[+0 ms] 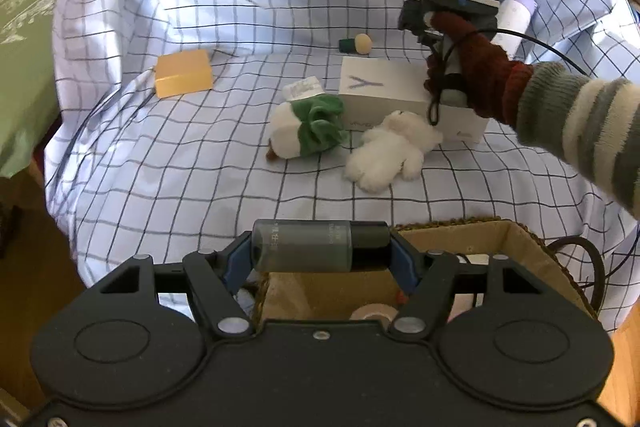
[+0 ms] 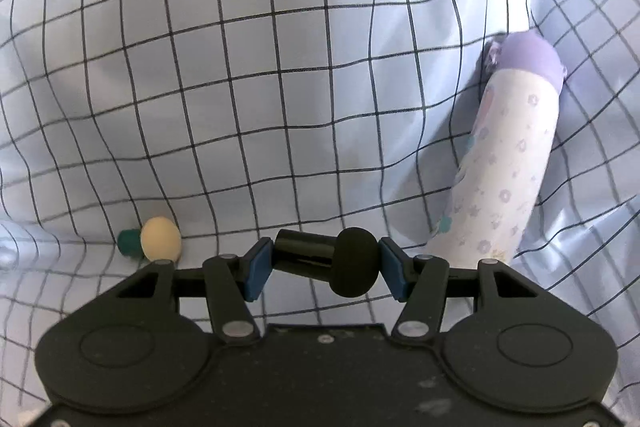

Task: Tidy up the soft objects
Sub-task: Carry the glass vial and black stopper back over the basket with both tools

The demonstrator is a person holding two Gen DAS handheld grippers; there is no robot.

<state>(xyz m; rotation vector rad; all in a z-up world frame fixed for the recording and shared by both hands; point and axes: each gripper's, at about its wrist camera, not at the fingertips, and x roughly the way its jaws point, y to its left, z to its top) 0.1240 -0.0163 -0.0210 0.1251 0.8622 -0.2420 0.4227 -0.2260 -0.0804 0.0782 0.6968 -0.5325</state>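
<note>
Checked cloth drapes over what seems a bed.

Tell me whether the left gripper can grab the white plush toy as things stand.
Probably not yet. The left gripper has its jaws shut on a grey bottle. The white plush toy lies uncovered on the checked cloth, so the path looks free.

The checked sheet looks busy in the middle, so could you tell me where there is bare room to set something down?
Free: the near stretch of the checked sheet between the basket and the two plush toys, and the left side below the yellow block. Crowded: the centre, where the green-and-white plush, white plush and white box cluster.
</note>
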